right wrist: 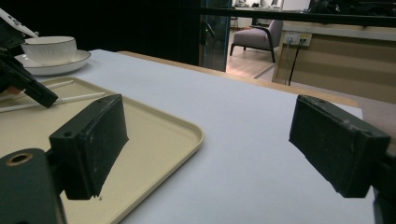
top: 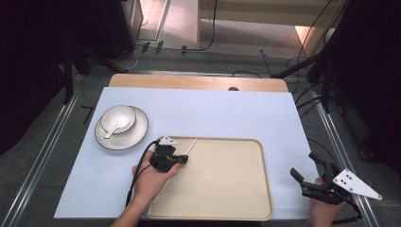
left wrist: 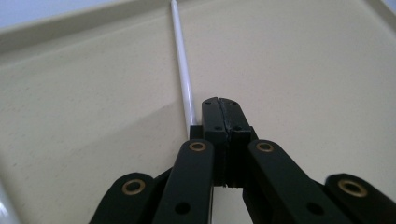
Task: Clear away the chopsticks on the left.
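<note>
A white sheet (top: pixel 203 118) covers most of the wooden table (top: pixel 198 82), leaving a strip of bare wood along the far edge. On the sheet, against its near edge and a little right of the middle, lies a large beige tray (top: pixel 227 189) with rounded corners and a low raised rim. Near the sheet's far left corner stands a white plate (top: pixel 137 135) with a dark line round its rim; a white bowl (top: pixel 118 116) sits on it, and a white spoon (top: pixel 112 130) rests in the bowl with its handle pointing toward the near left.

The left gripper (top: pixel 183 159), held in the person's left hand (top: pixel 153 179), lies over the tray's far left corner. In the left gripper view its black jaws are pressed together, pad to pad. A thin white stick (left wrist: pixel 182 65) runs along the left side of the closed jaws and slants away toward the tray's far rim; whether the jaws pinch its near end cannot be told. In the high view the stick (top: pixel 190 146) reaches from the gripper's tip to the tray's far edge.

The right gripper (top: pixel 306 168) is by the sheet's near right corner, off the tray, its jaws spread wide with nothing between them.
</note>
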{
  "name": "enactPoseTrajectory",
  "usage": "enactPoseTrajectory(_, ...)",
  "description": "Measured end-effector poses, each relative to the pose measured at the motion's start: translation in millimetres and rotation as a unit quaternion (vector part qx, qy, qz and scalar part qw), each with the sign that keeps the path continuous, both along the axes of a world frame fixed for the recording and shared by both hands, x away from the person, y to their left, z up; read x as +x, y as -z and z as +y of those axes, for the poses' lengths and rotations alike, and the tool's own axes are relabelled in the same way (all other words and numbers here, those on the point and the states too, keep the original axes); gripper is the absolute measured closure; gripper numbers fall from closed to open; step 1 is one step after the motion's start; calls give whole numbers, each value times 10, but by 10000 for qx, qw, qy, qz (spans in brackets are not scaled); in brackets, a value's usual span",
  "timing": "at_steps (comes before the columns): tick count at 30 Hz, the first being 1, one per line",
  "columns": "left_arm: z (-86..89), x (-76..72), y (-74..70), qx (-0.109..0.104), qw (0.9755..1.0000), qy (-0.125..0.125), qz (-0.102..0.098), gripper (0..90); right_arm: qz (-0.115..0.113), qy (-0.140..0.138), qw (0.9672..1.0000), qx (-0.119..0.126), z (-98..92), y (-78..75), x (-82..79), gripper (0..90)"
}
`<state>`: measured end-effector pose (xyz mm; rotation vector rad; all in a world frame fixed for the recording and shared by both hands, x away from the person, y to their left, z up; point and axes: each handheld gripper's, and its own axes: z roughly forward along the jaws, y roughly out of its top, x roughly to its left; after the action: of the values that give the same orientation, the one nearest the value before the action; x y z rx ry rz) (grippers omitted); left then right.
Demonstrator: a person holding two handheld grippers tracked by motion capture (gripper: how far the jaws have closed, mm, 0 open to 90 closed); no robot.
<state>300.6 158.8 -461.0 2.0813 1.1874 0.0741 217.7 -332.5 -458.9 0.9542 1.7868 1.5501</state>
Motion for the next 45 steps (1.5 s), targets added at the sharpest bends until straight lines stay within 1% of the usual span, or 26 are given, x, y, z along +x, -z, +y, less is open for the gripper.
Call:
enactPoseTrajectory(3,40,-14,4,-38,10000,-50,21,900,7,-6,10000,-6,5,0,-1,118)
enactPoseTrajectory(6,87,-37,16,-21,10000,-80,8,900,21,-5,10000,-1,11,2,0,118)
enactPoseTrajectory(8,126,-56,19,-70,9999,-120,16,900,34,-10,10000,-9,15,5,1,118)
enactPoseTrajectory(9,153,-62,17,-50,9999,-115,18,900,34,-13,10000,-13,16,6,3,118)
enactPoseTrajectory(16,338,-134,24,-136,9993,-338,-4,900,41,-16,10000,-12,19,9,7,118)
enactPoseTrajectory(24,443,-175,29,-183,9987,-465,-27,900,42,-22,10000,-31,28,10,8,118)
enactPoseTrajectory(25,471,-183,32,-216,9984,-517,-21,900,52,-19,10000,-24,29,11,8,118)
enactPoseTrajectory(27,489,-184,35,-227,9984,-520,-30,900,56,-18,10000,-24,29,11,8,118)
enactPoseTrajectory(28,505,-191,38,-245,9981,-568,-43,900,55,-20,10000,-32,28,12,10,118)
enactPoseTrajectory(32,518,-197,32,-204,9982,-556,-79,900,55,-27,10000,-28,29,14,11,118)
enactPoseTrajectory(33,519,-211,21,-200,9981,-563,-123,900,59,-25,10000,-36,28,13,11,118)
enactPoseTrajectory(34,526,-220,10,-200,9983,-521,-152,900,37,-23,10000,-35,24,13,12,118)
enactPoseTrajectory(36,556,-283,-41,-183,9981,-520,-280,900,35,-10,10000,-21,15,9,2,119)
enactPoseTrajectory(37,556,-283,-41,-183,9981,-520,-280,900,35,-10,10000,-21,15,9,2,119)
enactPoseTrajectory(39,623,-358,-79,-202,9979,-516,-321,900,20,7,10000,-7,5,9,4,118)
enactPoseTrajectory(40,623,-358,-79,-202,9979,-516,-321,900,36,-3,10000,-11,6,8,2,118)
enactPoseTrajectory(41,641,-417,-79,-136,9982,-482,-331,900,30,-6,10000,-13,8,8,4,118)
enactPoseTrajectory(44,654,-500,-64,-11,9986,-425,-327,900,37,-14,10000,-23,18,5,3,118)
enactPoseTrajectory(45,655,-525,-55,0,9985,-432,-323,900,14,-17,10000,-34,20,4,6,119)
